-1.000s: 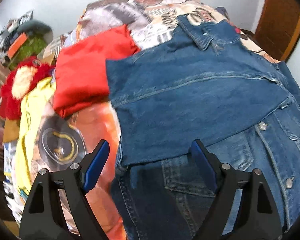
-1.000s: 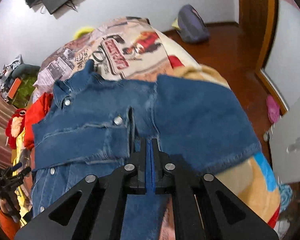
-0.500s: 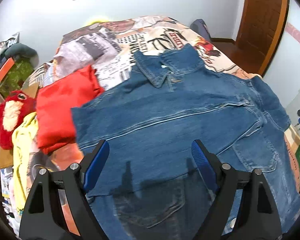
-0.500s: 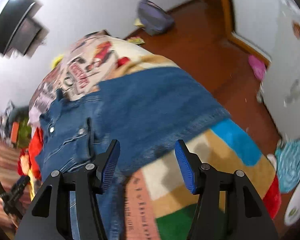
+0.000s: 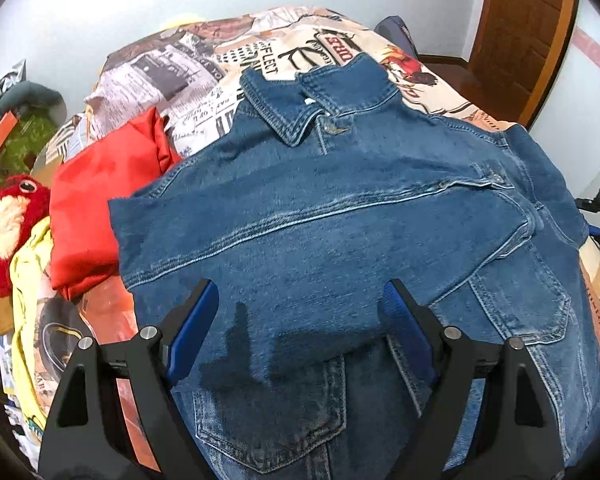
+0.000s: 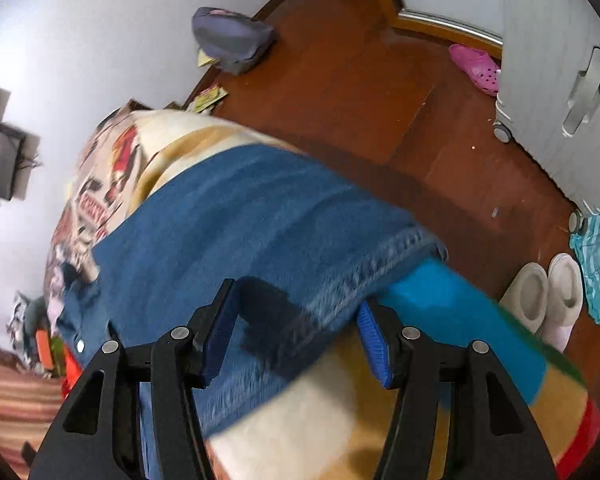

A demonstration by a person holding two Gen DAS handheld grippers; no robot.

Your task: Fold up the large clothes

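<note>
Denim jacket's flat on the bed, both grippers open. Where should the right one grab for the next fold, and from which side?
Take the denim jacket at its stitched cuff edge, coming in from the bed's floor-side edge. That hem lies loose over the blanket, so one finger could likely slip under. The right gripper already straddles it with open jaws. The left gripper hangs open above the folded sleeve.

A bed under a printed blanket [image 5: 204, 76] carries a denim jacket [image 5: 340, 216] at centre, a folded red garment [image 5: 100, 208] at nine o'clock, a yellow cloth [image 5: 24, 280] beyond.
</note>
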